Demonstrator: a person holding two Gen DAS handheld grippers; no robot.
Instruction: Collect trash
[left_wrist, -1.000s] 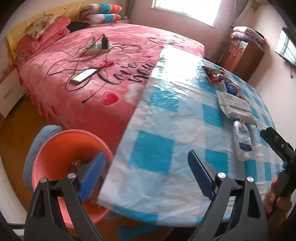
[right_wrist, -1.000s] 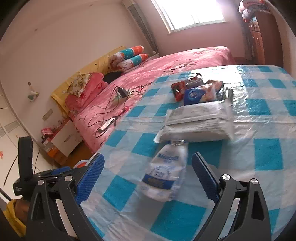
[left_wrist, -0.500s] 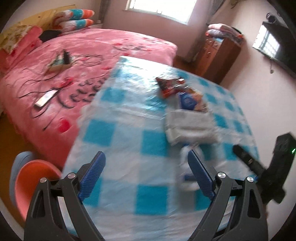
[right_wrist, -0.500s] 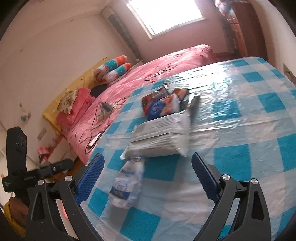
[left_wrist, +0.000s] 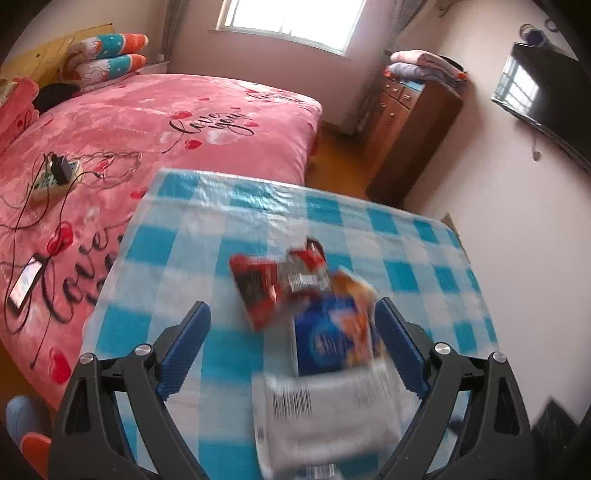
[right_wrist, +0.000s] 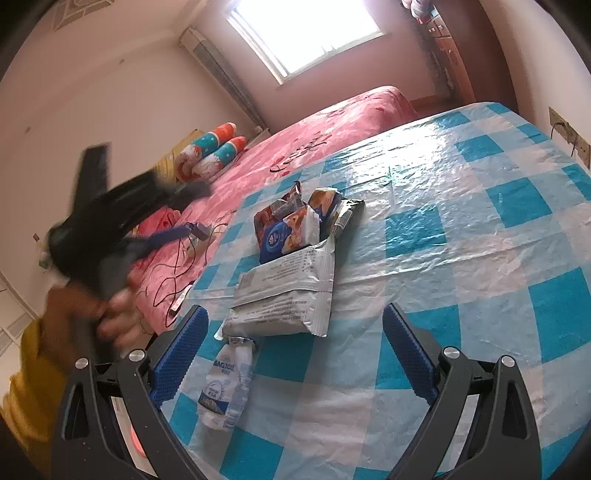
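I am in a home bedroom: a bed (left_wrist: 155, 147) under a pink blanket with rolled pillows (left_wrist: 107, 55) at far left, a wooden dresser (left_wrist: 410, 129) far right, a window (left_wrist: 291, 18) behind.

On the checked table (right_wrist: 480, 229) five pieces of trash were counted: one crushed plastic bottle (right_wrist: 227, 387) nearest, one silver packet (right_wrist: 288, 291) beyond it, then one blue packet (right_wrist: 286, 236), one red wrapper (left_wrist: 266, 291) and one dark wrapper (right_wrist: 347, 212) farthest. Two pillows (left_wrist: 110, 55) were counted on the bed.
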